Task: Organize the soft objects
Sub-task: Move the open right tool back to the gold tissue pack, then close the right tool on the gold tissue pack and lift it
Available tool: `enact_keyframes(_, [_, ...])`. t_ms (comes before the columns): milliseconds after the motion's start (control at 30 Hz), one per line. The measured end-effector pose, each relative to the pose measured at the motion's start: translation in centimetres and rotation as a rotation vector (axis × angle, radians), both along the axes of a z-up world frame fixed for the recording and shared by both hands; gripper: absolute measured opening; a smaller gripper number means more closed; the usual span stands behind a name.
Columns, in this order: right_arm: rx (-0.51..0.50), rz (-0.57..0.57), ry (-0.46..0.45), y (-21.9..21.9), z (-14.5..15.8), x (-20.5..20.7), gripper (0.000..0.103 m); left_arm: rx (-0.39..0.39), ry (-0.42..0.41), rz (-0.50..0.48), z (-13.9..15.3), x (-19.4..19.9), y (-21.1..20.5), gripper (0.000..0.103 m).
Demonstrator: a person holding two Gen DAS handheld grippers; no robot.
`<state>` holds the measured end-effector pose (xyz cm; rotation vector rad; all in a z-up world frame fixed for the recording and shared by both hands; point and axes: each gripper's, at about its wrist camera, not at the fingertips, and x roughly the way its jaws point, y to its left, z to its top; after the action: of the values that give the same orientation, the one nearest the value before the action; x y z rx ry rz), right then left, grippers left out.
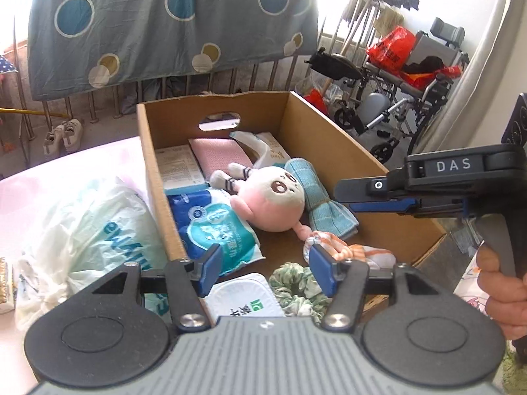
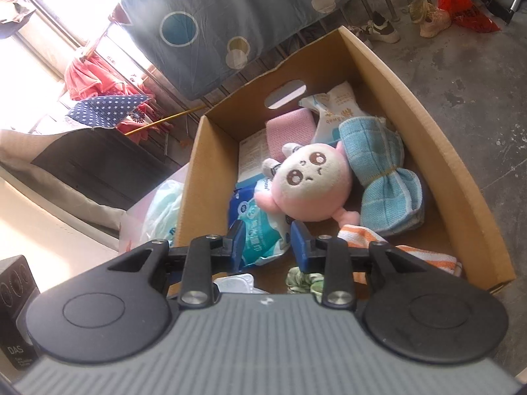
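Observation:
An open cardboard box [image 1: 329,125] [image 2: 428,115] holds a pink and cream plush doll [image 1: 273,197] [image 2: 313,181] lying face up. Beside it lie a tied blue checked cloth [image 1: 318,194] [image 2: 388,177], an orange striped cloth [image 1: 359,251] [image 2: 425,256], a green scrunchie [image 1: 296,283] [image 2: 301,279], a blue tissue pack [image 1: 214,227] [image 2: 260,227] and a folded pink towel [image 1: 220,158] [image 2: 290,128]. My left gripper [image 1: 265,268] hangs open over the box's near end, nothing between its pads. My right gripper [image 2: 268,245] [image 1: 346,197] stands narrowly open above the tissue pack, gripping nothing.
A white plastic bag [image 1: 92,230] lies on the pink surface left of the box. A spotted blue sheet [image 1: 164,16] hangs on a railing behind. A wheelchair [image 1: 411,75] with red bags stands at the back right. Shoes [image 2: 382,29] sit on the grey floor.

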<state>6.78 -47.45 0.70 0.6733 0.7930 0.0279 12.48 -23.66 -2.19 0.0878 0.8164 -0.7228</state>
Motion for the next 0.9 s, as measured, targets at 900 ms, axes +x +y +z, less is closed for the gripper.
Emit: enact_keyframes(900, [-0.013, 0.617, 0.227, 36.3, -4.3, 26.2, 0.038, 0.124, 0.052, 0.626, -8.9, 11.2, 26.6, 0.077])
